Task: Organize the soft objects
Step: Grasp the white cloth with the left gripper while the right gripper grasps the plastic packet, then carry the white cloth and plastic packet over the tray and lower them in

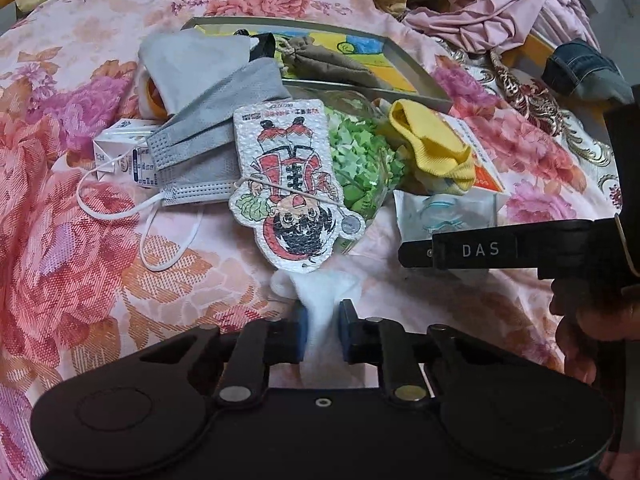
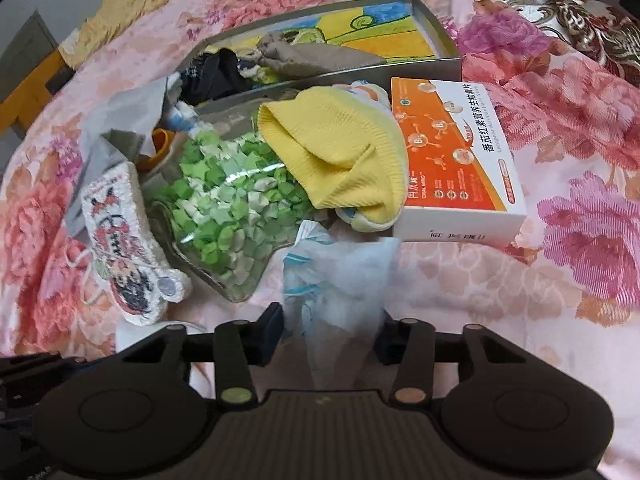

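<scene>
My left gripper [image 1: 323, 330] is shut on a white cotton wad [image 1: 320, 292] just in front of a foam cartoon cutout [image 1: 290, 184]. My right gripper [image 2: 332, 336] stands around a white plastic packet [image 2: 336, 280], its jaws wide and touching the packet's sides; it also shows in the left wrist view [image 1: 448, 216] under the right gripper's finger [image 1: 464, 250]. A yellow sock [image 2: 336, 160] lies on a jar of green paper stars [image 2: 236, 208]. A grey face mask [image 1: 200, 148] lies left of the cutout. A shallow tin box [image 1: 416, 76] behind holds a brown cloth [image 1: 332, 60].
An orange and white medicine box [image 2: 460, 152] lies right of the sock. A small white carton [image 1: 120, 148] sits under the mask. Pink clothes [image 1: 508, 4] and a denim piece [image 1: 580, 68] lie at the back right on the floral bedspread [image 1: 80, 260].
</scene>
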Demonstrator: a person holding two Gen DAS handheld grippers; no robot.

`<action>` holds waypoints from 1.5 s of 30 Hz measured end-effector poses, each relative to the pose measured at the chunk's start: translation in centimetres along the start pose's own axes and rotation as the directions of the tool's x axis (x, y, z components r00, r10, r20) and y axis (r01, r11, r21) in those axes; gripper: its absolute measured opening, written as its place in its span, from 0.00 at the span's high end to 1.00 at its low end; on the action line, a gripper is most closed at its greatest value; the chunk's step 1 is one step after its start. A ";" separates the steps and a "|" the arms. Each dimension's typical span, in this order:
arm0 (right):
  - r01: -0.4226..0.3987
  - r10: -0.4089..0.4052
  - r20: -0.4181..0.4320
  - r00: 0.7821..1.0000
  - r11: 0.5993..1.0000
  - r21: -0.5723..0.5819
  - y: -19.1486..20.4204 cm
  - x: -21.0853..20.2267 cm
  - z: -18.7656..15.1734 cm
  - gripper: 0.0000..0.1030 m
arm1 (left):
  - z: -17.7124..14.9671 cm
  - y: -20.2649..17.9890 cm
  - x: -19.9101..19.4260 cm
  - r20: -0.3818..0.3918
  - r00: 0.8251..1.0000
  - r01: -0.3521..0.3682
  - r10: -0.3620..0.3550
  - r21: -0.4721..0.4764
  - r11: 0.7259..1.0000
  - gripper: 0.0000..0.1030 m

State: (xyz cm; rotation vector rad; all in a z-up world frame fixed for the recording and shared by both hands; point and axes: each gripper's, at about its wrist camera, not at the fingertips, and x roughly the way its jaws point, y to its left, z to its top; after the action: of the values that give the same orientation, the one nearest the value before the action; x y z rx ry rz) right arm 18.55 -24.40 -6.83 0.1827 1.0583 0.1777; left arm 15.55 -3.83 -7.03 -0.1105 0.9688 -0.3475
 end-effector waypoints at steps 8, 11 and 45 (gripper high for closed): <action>-0.033 0.033 0.050 0.998 0.999 -0.007 0.7 -1.7 -1.0 0.67 | -0.5 0.1 -0.5 0.002 1.000 0.007 -0.007 -0.006 1.000 0.89; -0.042 0.041 0.076 0.996 0.999 0.009 0.6 -2.7 -1.2 0.67 | -0.6 0.4 -1.2 0.021 0.999 0.051 -0.051 -0.038 0.998 0.89; 0.040 -0.015 0.470 0.882 0.998 -0.042 0.5 -9.2 0.4 0.66 | 2.3 -1.2 -7.1 0.381 0.904 0.208 -0.193 0.003 0.978 0.88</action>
State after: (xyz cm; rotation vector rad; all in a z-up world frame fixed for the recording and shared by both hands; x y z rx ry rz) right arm 14.41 -26.06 1.27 0.1544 0.5689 0.1249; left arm 13.53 -2.74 0.16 -0.3033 0.5782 -0.4776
